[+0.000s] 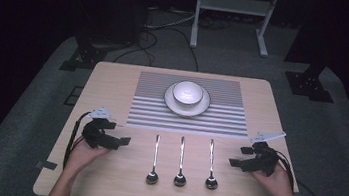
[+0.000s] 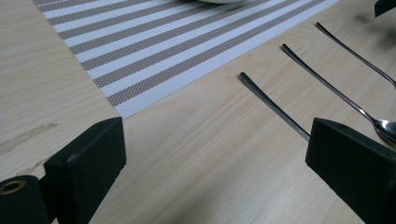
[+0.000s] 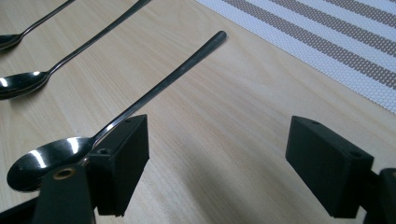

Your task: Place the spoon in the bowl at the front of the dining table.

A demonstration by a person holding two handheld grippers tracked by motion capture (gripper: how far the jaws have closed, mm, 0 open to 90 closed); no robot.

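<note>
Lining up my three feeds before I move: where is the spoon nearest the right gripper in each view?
High view: the rightmost spoon, in front of the striped mat.
Left gripper view: the farthest handle, upper right.
Right gripper view: the nearest spoon, its bowl lower left beside the left jaw.
Shared landmark: the striped mat's near edge, just beyond the handle tips.

Three long-handled polished steel spoons [image 1: 181,160] lie side by side at lower centre of the high view, bowls toward the bottom edge, handles pointing up the frame, apart from one another. Above them, at centre, a white ceramic bowl [image 1: 187,92] sits upright on a white round plate [image 1: 205,103], itself on a grey-and-white striped woven placemat [image 1: 225,115].
</note>
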